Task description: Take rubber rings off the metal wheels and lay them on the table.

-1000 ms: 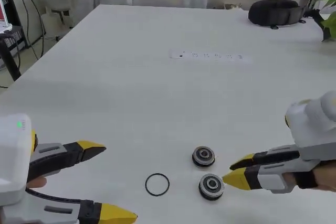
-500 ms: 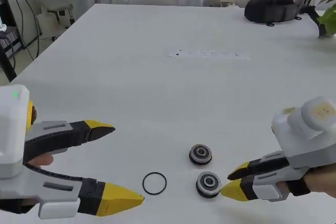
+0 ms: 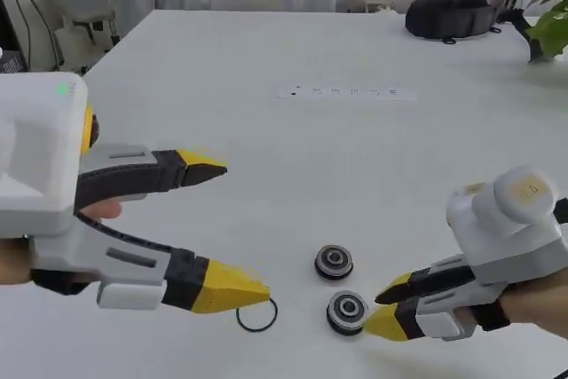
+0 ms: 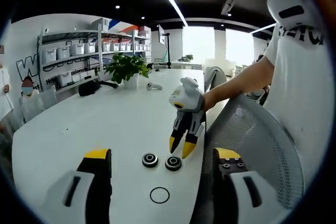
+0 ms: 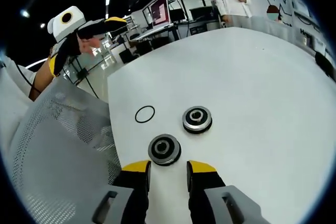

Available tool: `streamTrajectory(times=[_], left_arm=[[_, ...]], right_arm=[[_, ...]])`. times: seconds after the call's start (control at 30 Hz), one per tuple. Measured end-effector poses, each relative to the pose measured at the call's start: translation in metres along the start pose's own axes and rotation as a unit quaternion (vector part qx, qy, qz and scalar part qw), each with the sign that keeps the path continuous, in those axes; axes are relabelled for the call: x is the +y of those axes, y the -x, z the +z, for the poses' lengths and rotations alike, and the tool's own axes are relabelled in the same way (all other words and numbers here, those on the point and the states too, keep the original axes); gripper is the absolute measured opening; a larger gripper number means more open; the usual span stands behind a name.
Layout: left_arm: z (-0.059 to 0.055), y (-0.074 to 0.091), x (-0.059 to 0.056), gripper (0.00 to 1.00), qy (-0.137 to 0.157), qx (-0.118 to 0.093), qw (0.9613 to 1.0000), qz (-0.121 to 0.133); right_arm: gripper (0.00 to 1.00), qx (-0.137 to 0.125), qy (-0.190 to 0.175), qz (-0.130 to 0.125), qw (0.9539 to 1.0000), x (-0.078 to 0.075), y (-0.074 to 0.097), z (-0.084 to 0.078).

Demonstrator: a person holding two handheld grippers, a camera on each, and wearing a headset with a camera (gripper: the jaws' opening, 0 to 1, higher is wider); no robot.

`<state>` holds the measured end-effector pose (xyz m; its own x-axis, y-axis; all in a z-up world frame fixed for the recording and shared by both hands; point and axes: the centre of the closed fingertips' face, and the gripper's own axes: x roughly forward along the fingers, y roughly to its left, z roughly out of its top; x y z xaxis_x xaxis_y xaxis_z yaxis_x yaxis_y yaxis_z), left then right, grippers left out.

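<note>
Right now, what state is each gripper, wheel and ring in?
left gripper: open wide, raised above the table, holding nothing.
right gripper: jaws slightly apart, tips low beside the near wheel, not gripping it.
near wheel: flat on the table, dark outer band, ring apparently still on.
far wheel: flat on the table, untouched; ring on or off unclear.
loose rubber ring: flat on the table, off any wheel.

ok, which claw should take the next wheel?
Right, probably: the right claw points at the nearer round metal wheel, tips beside it; the left claw is wide open near the loose black rubber ring.
</note>
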<state>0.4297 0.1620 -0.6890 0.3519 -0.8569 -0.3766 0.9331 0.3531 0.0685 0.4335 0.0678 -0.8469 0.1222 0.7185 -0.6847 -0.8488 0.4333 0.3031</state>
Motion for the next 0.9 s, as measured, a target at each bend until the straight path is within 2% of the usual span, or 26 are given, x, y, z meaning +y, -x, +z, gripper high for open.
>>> streamTrajectory(times=[0.03, 0.17, 0.33, 0.43, 0.47, 0.6, 0.7, 0.8, 0.9], left_arm=[[0.006, -0.004, 0.001, 0.75, -0.005, -0.007, 1.0000, -0.001], [0.015, -0.016, 0.005, 0.73, -0.017, -0.009, 0.9998, -0.005], [0.019, -0.037, 0.003, 0.70, -0.049, -0.005, 0.9984, -0.026], [0.013, -0.050, 0.005, 0.68, -0.062, 0.004, 0.9976, -0.030], [0.009, -0.056, 0.006, 0.68, -0.062, 0.013, 0.9975, -0.032], [0.002, -0.074, 0.003, 0.67, -0.080, 0.019, 0.9956, -0.045], [-0.005, -0.087, 0.000, 0.63, -0.077, 0.026, 0.9956, -0.047], [-0.011, -0.095, -0.007, 0.61, -0.075, 0.021, 0.9956, -0.053], [-0.021, -0.103, -0.013, 0.59, -0.065, 0.015, 0.9961, -0.058]], right_arm=[[0.25, 0.000, 0.000, 0.001, 1.0000, 0.000, 0.000, 0.000], [0.26, 0.000, 0.006, 0.004, 1.0000, 0.002, -0.001, -0.001], [0.27, -0.002, 0.009, 0.009, 0.9999, 0.003, -0.003, 0.000], [0.27, -0.001, 0.013, 0.010, 0.9999, 0.004, -0.004, 0.000], [0.27, 0.000, 0.014, 0.010, 0.9999, 0.004, -0.004, 0.000], [0.27, -0.001, 0.016, 0.008, 0.9998, 0.003, -0.004, 0.000], [0.27, -0.002, 0.014, 0.006, 0.9999, 0.002, -0.004, -0.001], [0.27, -0.003, 0.016, 0.007, 0.9998, 0.002, -0.004, -0.001], [0.27, -0.004, 0.018, 0.011, 0.9998, 0.003, -0.006, -0.001]])
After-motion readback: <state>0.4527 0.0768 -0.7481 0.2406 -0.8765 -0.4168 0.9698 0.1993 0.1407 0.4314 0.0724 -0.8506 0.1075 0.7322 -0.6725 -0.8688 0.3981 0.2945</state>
